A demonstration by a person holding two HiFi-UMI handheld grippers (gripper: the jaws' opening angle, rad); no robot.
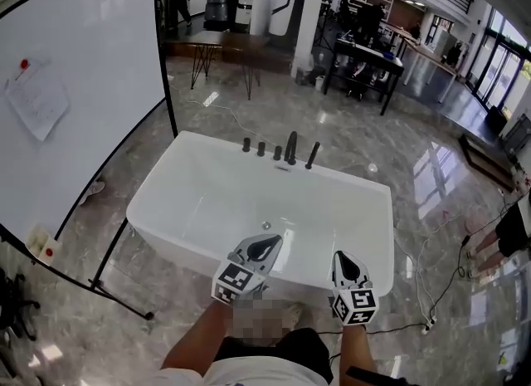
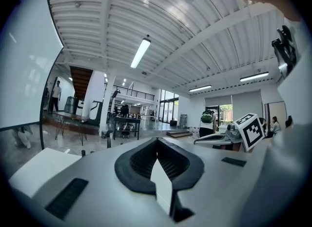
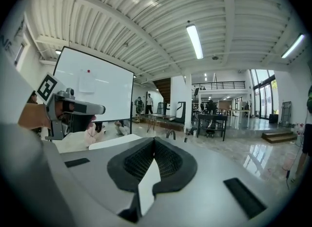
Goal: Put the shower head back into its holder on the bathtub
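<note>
Hovering short of the work | left tool and right tool both closed together, empty | slim black stick-shaped shower head well ahead of both, upright beside black taps on glossy white rectangular bathtub far rim, seemingly seated | risk: closed-tool reach knocks it loose.

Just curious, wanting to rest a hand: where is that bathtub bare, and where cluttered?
Bare: inside the bathtub, between the near rim and the black fittings, and its left and right rims. Crowded: the middle of the far rim, where those fittings stand in a row, and the near rim, where the left gripper and right gripper hang.
</note>
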